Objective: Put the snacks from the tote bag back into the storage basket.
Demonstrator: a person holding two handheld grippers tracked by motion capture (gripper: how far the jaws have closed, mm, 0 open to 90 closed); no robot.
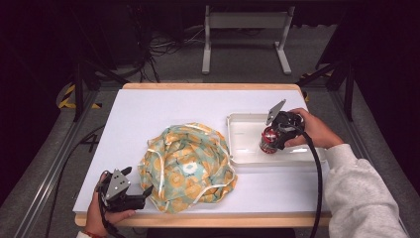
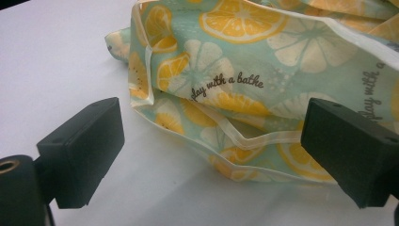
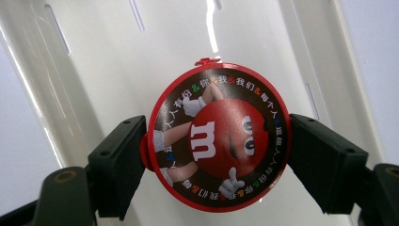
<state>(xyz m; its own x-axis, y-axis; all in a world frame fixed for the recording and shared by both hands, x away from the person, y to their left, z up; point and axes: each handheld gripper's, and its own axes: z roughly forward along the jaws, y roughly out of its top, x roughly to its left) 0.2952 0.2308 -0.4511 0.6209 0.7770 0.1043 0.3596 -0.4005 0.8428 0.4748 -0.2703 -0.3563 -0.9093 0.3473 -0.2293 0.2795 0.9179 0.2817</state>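
Right gripper (image 3: 216, 155) clamps candy tub (image 3: 219, 136) (upright).

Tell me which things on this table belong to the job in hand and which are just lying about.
In the job:
- round red candy tin with cartoon lid, clamped in right gripper
- shallow white plastic tray beneath it
- crumpled lemon-print fabric bag, before open left gripper

Lying about:
- white metal stand behind the table
- floor cables
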